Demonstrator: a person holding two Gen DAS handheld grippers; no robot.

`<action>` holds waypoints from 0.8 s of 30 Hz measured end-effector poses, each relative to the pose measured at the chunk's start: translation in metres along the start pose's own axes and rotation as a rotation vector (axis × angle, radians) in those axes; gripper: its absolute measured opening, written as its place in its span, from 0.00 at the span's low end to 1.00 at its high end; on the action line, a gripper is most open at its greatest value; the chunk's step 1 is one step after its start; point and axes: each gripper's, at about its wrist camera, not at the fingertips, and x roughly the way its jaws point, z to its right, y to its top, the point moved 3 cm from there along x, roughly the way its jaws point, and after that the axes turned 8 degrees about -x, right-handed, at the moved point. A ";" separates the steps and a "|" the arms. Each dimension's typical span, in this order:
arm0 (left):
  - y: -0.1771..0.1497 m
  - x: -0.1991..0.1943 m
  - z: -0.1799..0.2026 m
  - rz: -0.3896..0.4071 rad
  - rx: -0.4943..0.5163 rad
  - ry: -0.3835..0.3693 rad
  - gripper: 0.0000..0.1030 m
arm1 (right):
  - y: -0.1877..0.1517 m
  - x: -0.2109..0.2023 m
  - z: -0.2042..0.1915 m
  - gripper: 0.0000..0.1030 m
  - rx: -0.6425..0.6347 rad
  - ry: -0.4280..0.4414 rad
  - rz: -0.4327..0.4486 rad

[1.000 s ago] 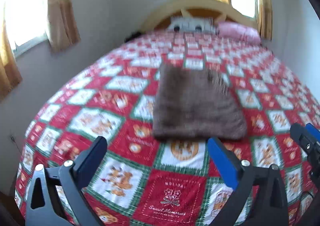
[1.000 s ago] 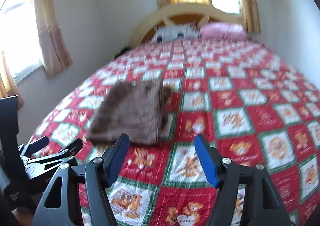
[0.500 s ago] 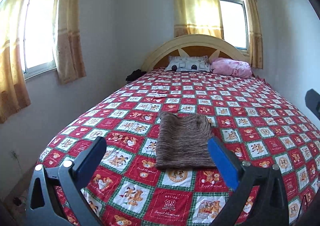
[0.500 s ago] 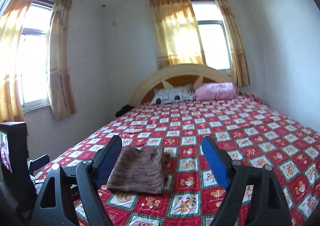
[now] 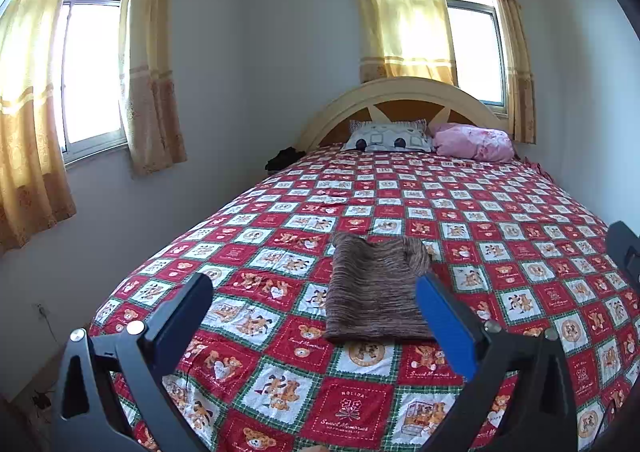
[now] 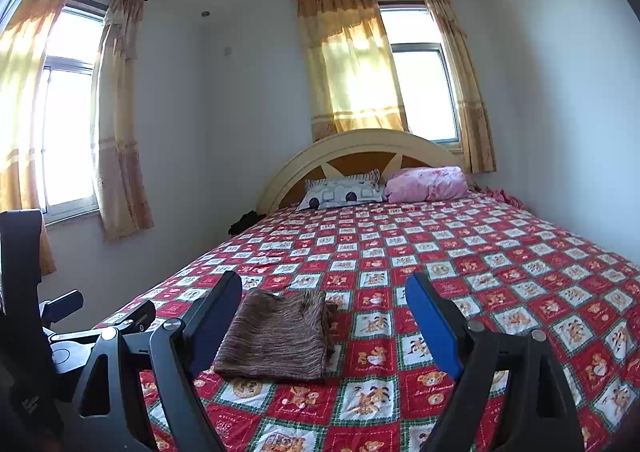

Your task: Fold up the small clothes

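both the left gripper (image 5: 314,308) and right gripper (image 6: 324,302) have pulled back with jaws apart and empty, leaving the brown garment (image 5: 374,292) folded on the bed (image 5: 500,212), so this piece looks done.

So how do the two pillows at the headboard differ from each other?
The grey-white pillow bears dark round spots and pale squarish shapes; the pink pillow is plain pink with faint reddish marks. The grey-white pillow leans fairly flat against the headboard, left of the pink pillow, which looks bulkier and more rumpled. Both lie at the head of the checked bedspread.
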 end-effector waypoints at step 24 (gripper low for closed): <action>-0.004 0.001 0.005 -0.008 0.025 0.006 1.00 | -0.006 0.005 0.000 0.82 0.014 0.007 -0.019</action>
